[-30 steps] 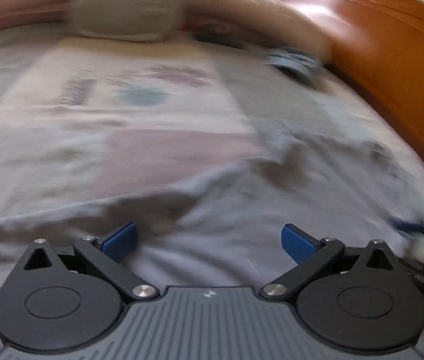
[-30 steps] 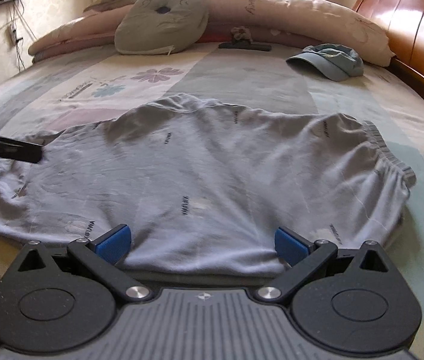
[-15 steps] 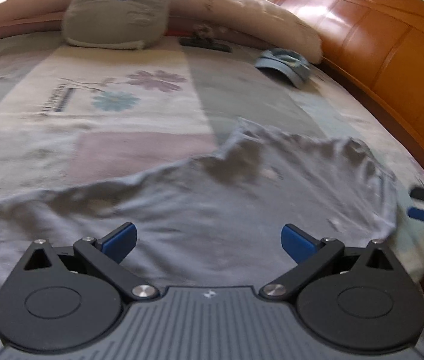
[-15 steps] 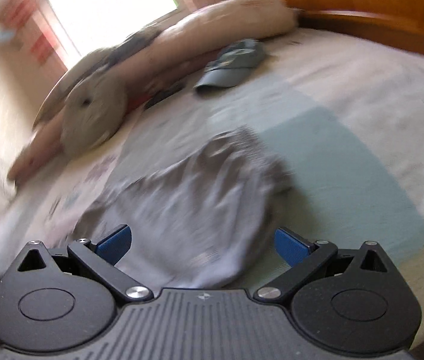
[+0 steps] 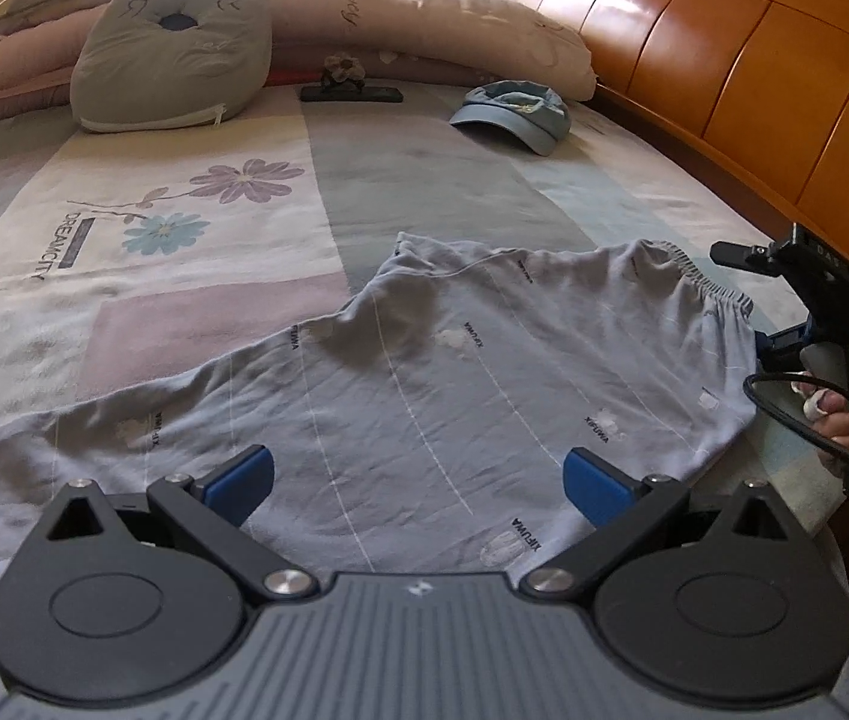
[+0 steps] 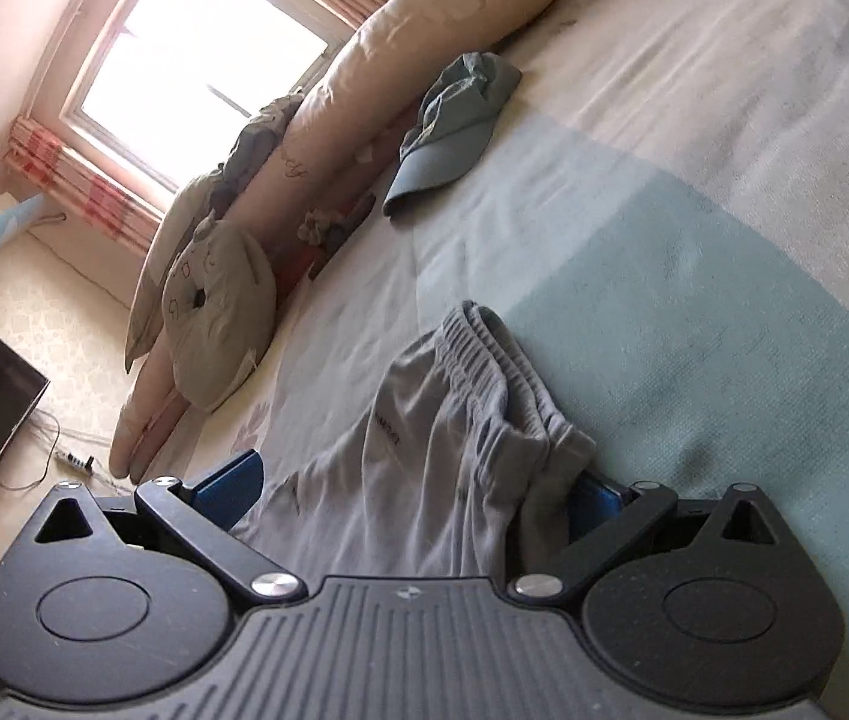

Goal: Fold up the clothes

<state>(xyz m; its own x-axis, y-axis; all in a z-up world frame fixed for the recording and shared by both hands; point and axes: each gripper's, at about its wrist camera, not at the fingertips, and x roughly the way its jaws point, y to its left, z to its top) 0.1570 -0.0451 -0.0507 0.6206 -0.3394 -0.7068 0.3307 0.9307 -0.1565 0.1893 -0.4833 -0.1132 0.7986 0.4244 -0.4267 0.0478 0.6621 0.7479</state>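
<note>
**Grey trousers spread on the bed, both grippers wide**

The left gripper hovers over the grey trousers, its blue fingers spread apart, pinching nothing. At three o'clock the right gripper, fingers also spread, straddles the bunched elastic waistband. Farther off at one o'clock a blue cap lies on the bed; at eleven, a grey cushion.

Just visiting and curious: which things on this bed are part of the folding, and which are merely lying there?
Part of the job:
grey shorts
left gripper
right gripper

Just lying about:
blue cap
grey cushion
long pillow
dark phone
</note>
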